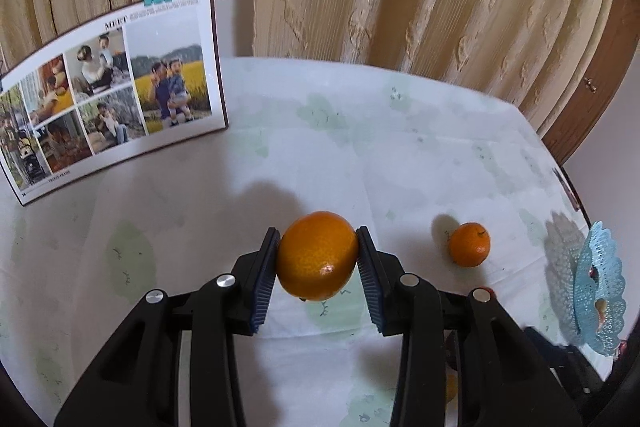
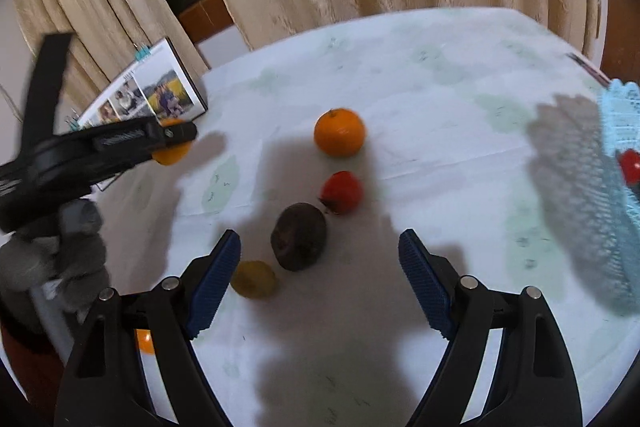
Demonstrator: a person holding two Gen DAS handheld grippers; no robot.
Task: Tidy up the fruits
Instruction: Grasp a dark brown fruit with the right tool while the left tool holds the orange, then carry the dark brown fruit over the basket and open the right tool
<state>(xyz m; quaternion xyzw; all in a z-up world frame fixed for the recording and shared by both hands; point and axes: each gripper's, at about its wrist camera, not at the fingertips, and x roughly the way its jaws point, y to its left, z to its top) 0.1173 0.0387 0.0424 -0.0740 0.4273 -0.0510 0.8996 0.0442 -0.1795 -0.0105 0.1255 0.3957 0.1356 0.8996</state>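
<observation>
My left gripper (image 1: 318,251) is shut on a large orange (image 1: 318,257), held a little above the table; the same gripper (image 2: 176,135) shows at the left of the right wrist view with the orange (image 2: 170,155) peeking below it. A smaller orange (image 1: 469,244) (image 2: 340,133) lies on the cloth. My right gripper (image 2: 320,247) stands open above a dark brown fruit (image 2: 299,237), with a red fruit (image 2: 342,191) just beyond and a yellow fruit (image 2: 254,279) by its left finger. Nothing is between its pads.
A light blue lace-patterned basket (image 1: 598,287) (image 2: 624,115) stands at the table's right edge with something red inside. A clipped photo calendar (image 1: 108,95) (image 2: 156,95) stands at the back left. Curtains hang behind. A gloved hand (image 2: 60,251) holds the left tool. Another small orange fruit (image 2: 144,341) lies low left.
</observation>
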